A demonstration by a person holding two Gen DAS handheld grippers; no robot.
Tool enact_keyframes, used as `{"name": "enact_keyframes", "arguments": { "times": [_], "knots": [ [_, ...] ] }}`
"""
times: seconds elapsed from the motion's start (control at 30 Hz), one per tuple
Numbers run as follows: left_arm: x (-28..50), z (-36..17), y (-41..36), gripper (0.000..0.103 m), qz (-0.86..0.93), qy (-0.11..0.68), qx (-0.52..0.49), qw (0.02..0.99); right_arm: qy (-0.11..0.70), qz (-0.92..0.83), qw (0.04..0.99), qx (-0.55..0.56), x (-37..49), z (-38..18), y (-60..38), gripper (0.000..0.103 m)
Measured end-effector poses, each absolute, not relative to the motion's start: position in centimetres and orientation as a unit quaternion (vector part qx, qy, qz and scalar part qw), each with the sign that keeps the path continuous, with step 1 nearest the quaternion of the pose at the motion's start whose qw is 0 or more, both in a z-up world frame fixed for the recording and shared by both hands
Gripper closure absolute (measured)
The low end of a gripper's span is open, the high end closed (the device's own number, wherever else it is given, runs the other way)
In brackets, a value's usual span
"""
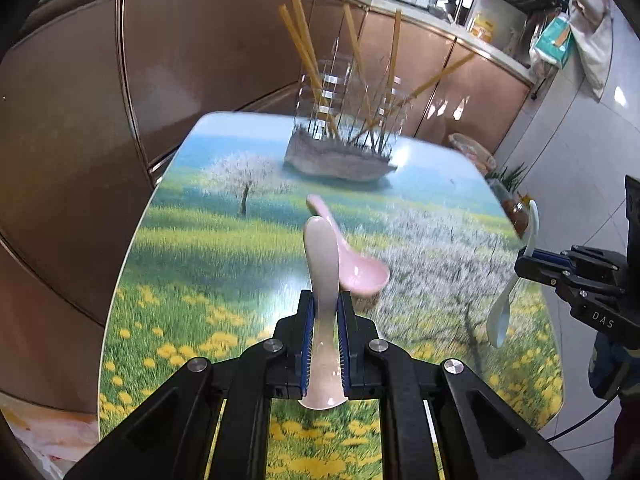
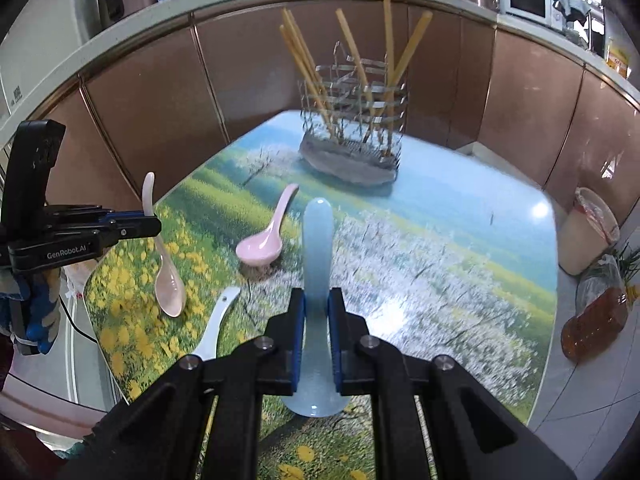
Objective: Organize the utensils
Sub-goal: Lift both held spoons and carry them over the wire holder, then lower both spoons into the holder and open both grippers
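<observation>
I am gripping a pale pink spoon point(image 1: 322, 280) in the closed left gripper point(image 1: 325, 300) and a blue spoon point(image 2: 316, 280) in the closed right gripper point(image 2: 316, 300). At frame centre, a pink spoon point(image 2: 262, 240) is lying on the table point(image 2: 440, 260); the chopstick rack point(image 2: 352, 128) is standing at the top.

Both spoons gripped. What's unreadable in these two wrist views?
- Blue spoon bowl: right wrist view, hidden under the right hand-held gripper.
- White spoon bowl: right wrist view, behind the gripper frame.
- Utensil rack base: left wrist view, motion-blurred.
- Chopstick count: overlapping.
</observation>
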State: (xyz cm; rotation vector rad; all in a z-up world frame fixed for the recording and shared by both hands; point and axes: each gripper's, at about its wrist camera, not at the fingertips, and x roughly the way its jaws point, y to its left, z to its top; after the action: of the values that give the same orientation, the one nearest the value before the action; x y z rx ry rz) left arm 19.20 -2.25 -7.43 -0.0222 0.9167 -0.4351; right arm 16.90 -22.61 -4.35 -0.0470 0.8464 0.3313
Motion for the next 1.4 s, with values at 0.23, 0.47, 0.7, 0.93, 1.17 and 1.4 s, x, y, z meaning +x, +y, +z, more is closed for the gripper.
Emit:
{"name": "enact_keyframes", "arguments": {
  "times": [0.23,0.47,0.7,0.93,1.17,1.4],
  "knots": [
    [22.3,-2.1,-3.3,0.092,-0.223,0.397,-0.019,0.89,0.356,0.154,0.921,-0.021,19.4,1.1,-23.3,0.093],
    [27.1,4.3,-5.5,0.092,-0.237,0.336,-0.026,0.911,0.285,0.155,0.946,-0.008,23.4,7.0,-23.4,0.093],
    [32.7,7.4,-8.3,0.092,-0.237,0.282,-0.028,0.929,0.219,0.142,0.965,-0.005,28.7,10.8,-23.1,0.092],
    [37.0,5.9,-9.5,0.092,-0.215,0.254,-0.042,0.942,0.183,0.128,0.975,-0.003,33.7,10.3,-22.0,0.092],
    [38.6,2.0,-10.4,0.092,-0.199,0.245,-0.042,0.948,0.188,0.111,0.976,-0.026,37.2,5.7,-20.1,0.092],
    [38.9,-1.2,-10.1,0.092,-0.198,0.261,-0.056,0.943,0.204,0.109,0.972,-0.04,37.8,1.2,-19.5,0.092]
  ]
}}
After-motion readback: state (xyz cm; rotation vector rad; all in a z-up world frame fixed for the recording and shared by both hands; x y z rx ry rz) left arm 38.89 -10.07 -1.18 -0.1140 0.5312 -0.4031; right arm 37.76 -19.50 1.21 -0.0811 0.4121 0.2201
